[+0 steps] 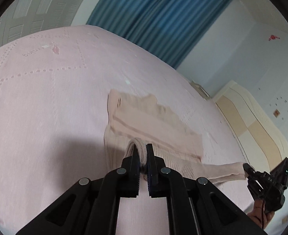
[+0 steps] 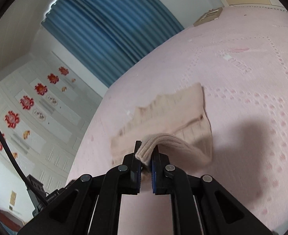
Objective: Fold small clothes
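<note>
Reading faint small lettering on the black body of the right gripper (image 1: 246, 169) in the left wrist view, too blurred to make out; a similar tiny white line on a black device (image 2: 51, 194) at the lower left of the right wrist view, possibly ending in "AI", not legible with any certainty. No label or print showing on the garment itself.

Lying on the pink bedspread (image 1: 46, 98), with both near corners lifted off it: a beige ribbed knit garment (image 1: 153, 121), partly folded over itself. Running its long axis across the left wrist view, from the upper left down toward the lower right, with a jagged far edge pointing at the blue curtain (image 1: 159, 19). Stretching a narrow band of the knit from the main body out to the right, toward the right gripper.

Clenching on a rolled hem of the garment: the left gripper (image 1: 143, 152), jaws nearly together with the thick ribbed edge bunched between the pads. Grasping the other end in the same way: the right gripper (image 2: 145, 150), jaws pinched close on a ribbed edge that drapes off to the right and sags down to the bedspread.

Casting dark shadows on the bedspread beside the garment in both views. Showing a bit of a hand (image 1: 258, 214) under the right gripper at the lower right of the left wrist view. Standing beyond the bed: a cream headboard (image 1: 251, 121) and a wardrobe with red flower stickers (image 2: 27, 101).
</note>
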A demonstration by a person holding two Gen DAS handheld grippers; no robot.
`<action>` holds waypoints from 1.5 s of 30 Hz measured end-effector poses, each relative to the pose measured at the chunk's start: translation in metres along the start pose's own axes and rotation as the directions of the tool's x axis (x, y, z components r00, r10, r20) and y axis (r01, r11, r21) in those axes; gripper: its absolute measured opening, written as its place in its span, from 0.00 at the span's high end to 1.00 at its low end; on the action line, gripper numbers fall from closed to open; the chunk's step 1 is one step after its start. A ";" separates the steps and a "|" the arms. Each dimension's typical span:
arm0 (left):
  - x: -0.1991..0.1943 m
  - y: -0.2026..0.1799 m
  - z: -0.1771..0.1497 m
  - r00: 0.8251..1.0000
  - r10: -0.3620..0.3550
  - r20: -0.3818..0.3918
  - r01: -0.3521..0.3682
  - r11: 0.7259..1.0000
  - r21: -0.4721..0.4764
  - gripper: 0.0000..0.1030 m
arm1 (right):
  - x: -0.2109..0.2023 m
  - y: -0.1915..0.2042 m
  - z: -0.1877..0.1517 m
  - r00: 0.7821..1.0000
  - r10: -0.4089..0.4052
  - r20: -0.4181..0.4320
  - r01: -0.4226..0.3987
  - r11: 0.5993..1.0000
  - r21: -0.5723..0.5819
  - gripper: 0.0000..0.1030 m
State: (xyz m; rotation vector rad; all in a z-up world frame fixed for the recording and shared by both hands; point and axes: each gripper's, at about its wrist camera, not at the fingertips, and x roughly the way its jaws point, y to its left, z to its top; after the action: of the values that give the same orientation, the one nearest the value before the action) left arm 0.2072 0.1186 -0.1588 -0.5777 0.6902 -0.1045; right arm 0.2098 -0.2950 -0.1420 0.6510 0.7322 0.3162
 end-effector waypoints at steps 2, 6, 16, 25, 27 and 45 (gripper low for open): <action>0.017 -0.001 0.013 1.000 0.007 0.010 -0.007 1.000 -0.003 0.94 | 0.015 0.000 0.011 1.000 -0.002 0.009 0.002 1.000 0.003 0.92; 0.059 -0.005 0.039 1.000 0.009 0.004 -0.009 1.000 0.001 0.94 | 0.059 -0.004 0.036 1.000 -0.014 -0.012 0.014 0.999 0.032 0.92; 0.161 -0.003 0.095 0.998 0.051 -0.027 -0.050 0.998 0.048 0.94 | 0.164 -0.032 0.085 0.991 -0.115 -0.070 0.115 0.993 0.003 0.92; 0.199 -0.001 0.113 0.995 0.074 -0.060 -0.071 0.996 0.052 0.67 | 0.223 -0.049 0.096 0.968 -0.219 -0.121 0.212 0.975 -0.068 0.81; 0.191 0.003 0.109 0.996 0.075 -0.045 -0.074 0.997 0.035 0.49 | 0.220 -0.050 0.089 0.966 -0.225 -0.127 0.214 0.972 -0.095 0.78; 0.096 0.004 -0.033 0.970 0.058 -0.235 -0.049 0.998 0.042 0.43 | 0.104 -0.050 -0.026 0.921 -0.353 -0.166 0.325 0.929 -0.176 0.59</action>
State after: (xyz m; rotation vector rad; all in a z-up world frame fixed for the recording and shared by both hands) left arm 0.2601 0.0797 -0.2359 -0.5158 0.9328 -0.1364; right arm 0.2677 -0.2717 -0.2420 0.3470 0.9849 0.1105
